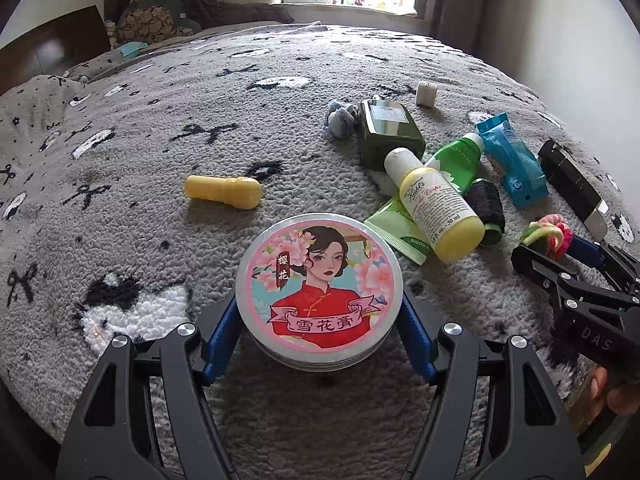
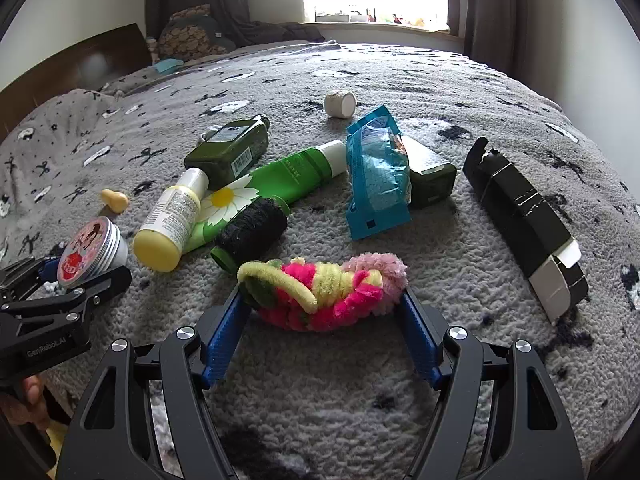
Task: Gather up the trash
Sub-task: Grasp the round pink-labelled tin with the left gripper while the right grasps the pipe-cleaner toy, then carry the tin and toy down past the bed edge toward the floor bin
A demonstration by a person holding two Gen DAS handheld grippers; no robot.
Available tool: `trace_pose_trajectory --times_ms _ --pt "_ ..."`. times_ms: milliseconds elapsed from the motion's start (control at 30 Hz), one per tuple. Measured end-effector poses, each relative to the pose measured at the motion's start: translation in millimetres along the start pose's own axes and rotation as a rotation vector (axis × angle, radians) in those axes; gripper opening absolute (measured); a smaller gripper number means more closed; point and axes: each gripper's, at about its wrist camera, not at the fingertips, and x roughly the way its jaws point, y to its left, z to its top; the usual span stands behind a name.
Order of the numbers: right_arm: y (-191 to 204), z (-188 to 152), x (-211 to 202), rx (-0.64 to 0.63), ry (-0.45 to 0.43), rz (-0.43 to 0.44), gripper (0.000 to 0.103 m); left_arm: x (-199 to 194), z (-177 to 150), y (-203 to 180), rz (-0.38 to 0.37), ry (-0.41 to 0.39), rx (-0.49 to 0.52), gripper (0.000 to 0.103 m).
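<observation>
A round metal tin (image 1: 318, 280) with a pink lid picturing a woman in red sits on the grey fleece blanket (image 1: 200, 120). My left gripper (image 1: 319, 300) straddles it, blue pads (image 1: 222, 332) pressed against both of its sides. A fuzzy bundle of pink, yellow and green pipe cleaners (image 2: 320, 288) lies between the right gripper's (image 2: 322, 296) pads, which touch both its ends. The right wrist view also shows the tin (image 2: 90, 248) at far left, held in the left gripper (image 2: 84, 270).
Scattered on the blanket: yellow lotion bottle (image 2: 168, 220), green tube (image 2: 280, 180), black thread spool (image 2: 252, 228), dark green bottle (image 2: 232, 152), blue wrapper (image 2: 376, 180), long black box (image 2: 524, 216), small white cap (image 2: 340, 105), small yellow bottle (image 1: 224, 192). Pillows and a window lie beyond.
</observation>
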Motion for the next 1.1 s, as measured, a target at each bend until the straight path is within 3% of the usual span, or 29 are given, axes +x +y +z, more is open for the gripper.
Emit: trace_pose_trajectory --times_ms 500,1100 --pt "-17.8 -19.8 -81.8 -0.014 -0.105 -0.07 0.073 -72.5 -22.9 -29.0 -0.008 -0.107 0.013 0.066" --pt "-36.6 -53.1 -160.8 -0.014 -0.215 -0.051 0.073 -146.4 -65.3 -65.6 -0.071 -0.208 0.086 0.066"
